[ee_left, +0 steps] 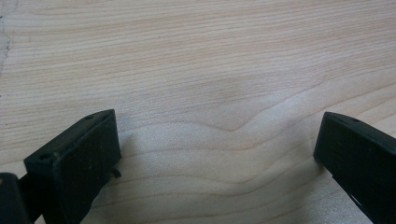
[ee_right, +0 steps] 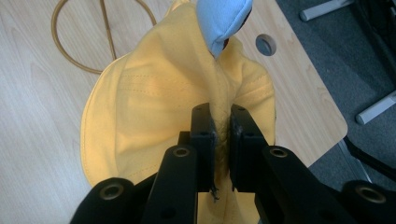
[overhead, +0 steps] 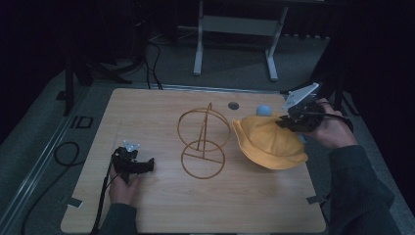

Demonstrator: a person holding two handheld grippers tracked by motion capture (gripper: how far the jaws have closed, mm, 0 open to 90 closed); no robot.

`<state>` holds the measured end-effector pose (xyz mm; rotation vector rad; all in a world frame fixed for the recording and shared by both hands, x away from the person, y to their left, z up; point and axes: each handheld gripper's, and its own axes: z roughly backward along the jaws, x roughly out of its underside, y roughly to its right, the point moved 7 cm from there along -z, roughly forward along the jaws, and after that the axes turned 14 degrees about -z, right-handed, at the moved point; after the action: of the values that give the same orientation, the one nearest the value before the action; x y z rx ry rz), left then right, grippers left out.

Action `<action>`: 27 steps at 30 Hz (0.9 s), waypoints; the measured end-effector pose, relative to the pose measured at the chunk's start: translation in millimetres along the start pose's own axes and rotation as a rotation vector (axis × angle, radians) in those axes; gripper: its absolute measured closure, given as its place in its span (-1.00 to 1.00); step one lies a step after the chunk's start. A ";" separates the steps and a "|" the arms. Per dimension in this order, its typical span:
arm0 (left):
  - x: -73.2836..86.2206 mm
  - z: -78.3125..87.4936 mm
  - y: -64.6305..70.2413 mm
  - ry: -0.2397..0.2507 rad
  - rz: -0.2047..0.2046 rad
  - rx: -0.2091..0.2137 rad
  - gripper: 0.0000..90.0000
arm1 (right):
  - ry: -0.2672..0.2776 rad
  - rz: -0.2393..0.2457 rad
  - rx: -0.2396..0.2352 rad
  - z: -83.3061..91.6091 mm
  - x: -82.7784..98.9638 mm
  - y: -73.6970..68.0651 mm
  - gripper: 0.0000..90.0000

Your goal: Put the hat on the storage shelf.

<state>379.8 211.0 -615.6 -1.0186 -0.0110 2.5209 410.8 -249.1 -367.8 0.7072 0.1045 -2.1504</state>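
1. Left gripper (overhead: 133,164), fingers spread apart with nothing between them, low over the bare table (overhead: 161,210).
2. Right gripper (ee_right: 222,133), fingers clamped on a fold of yellow hat (ee_right: 140,116), at the table's right edge.
3. Wire stand (overhead: 203,144) mid-table; pale-blue piece (overhead: 263,110), possibly a pompom, at the hat's far side.

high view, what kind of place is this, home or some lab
Probably a lab or recording workspace, not a home: a bare wooden table stands on grey floor with loose cables trailing beside it, and a metal bench frame stands behind in a dark room.

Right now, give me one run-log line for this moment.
right gripper: shut on yellow hat | left gripper: open, over table | wire stand: untouched
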 end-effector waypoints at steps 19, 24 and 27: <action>0.0 0.0 -0.1 0.000 -0.001 0.000 -0.99 | 0.109 -0.080 -0.003 16.7 -3.5 16.5 0.83; 0.0 0.0 0.0 -0.001 -0.001 0.000 -0.99 | 0.131 -0.100 -0.007 18.6 -3.8 20.1 0.83; 0.0 0.0 0.0 0.000 -0.001 0.000 -0.99 | 0.135 -0.103 -0.009 18.8 -3.6 21.3 0.83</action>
<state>379.7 211.1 -615.6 -1.0180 -0.0113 2.5207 420.1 -266.0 -346.6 0.8581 0.2270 -2.1972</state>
